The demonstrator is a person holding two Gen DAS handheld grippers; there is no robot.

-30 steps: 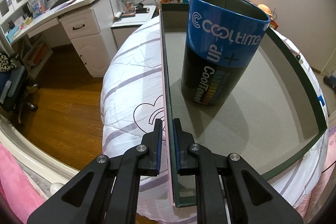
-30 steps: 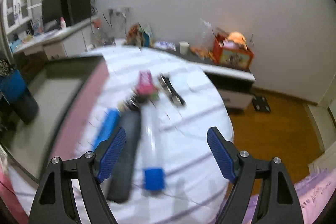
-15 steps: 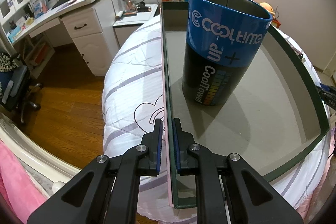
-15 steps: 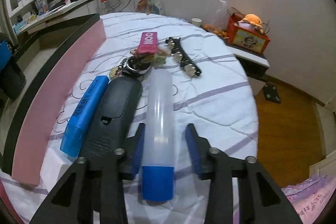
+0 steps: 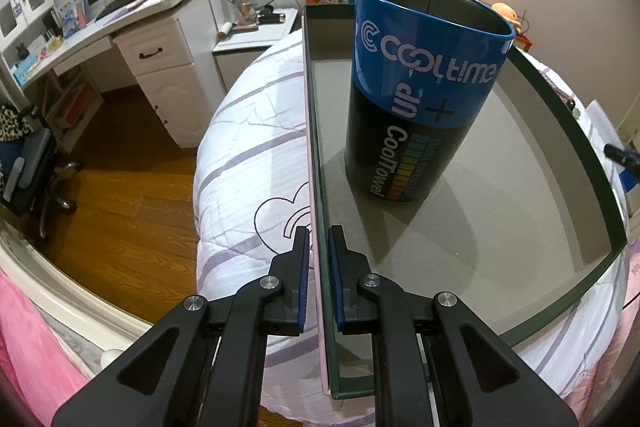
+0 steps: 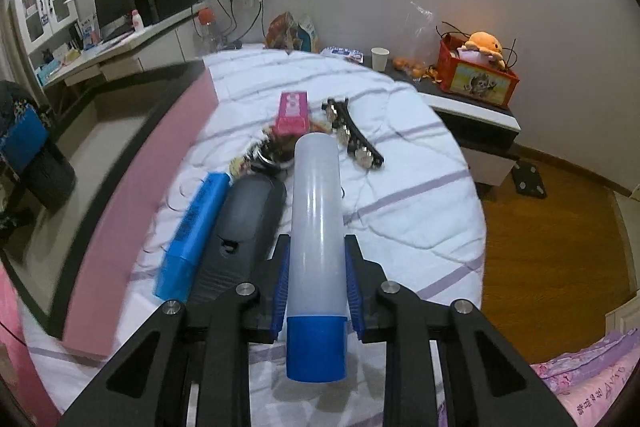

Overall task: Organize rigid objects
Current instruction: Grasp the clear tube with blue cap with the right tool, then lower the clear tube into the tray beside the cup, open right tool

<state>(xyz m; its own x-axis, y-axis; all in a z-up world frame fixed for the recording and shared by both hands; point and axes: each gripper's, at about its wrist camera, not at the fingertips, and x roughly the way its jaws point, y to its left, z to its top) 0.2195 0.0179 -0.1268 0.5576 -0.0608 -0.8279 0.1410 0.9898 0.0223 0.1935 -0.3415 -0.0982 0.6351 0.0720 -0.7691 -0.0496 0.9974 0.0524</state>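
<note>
The left tongs (image 5: 318,283) were pinched on the near side wall of the shallow box (image 5: 560,131), holding it steady on the bed (image 5: 248,163) with the blue-and-black can (image 5: 420,95) standing upright inside, toward the far half of the box floor. The right tongs (image 6: 316,281) were closing around the translucent bottle with the blue cap (image 6: 316,227), which lay lengthwise on the bed near its close edge; the pads already sat against both sides of the barrel just above the cap. Just beside it, toward the box, lay a black remote-like case (image 6: 244,223) and a blue flat box (image 6: 196,235), with a pink carton (image 6: 294,113), a heap of small trinkets (image 6: 272,151) and a black hair clip (image 6: 356,143) farther up the bed. To do this grab well, I judged the squeeze should finish firm, since the smooth round barrel could roll or slip between flat pads. Because the grip sat near the capped end, the long free end would probably droop on lifting, so a slow, straight rise clear of the black case seemed wise before swinging over the pink outer wall (image 6: 132,183) of the box. Setting it down flat on the open floor, away from the can, would likely keep it from knocking that over.
</note>
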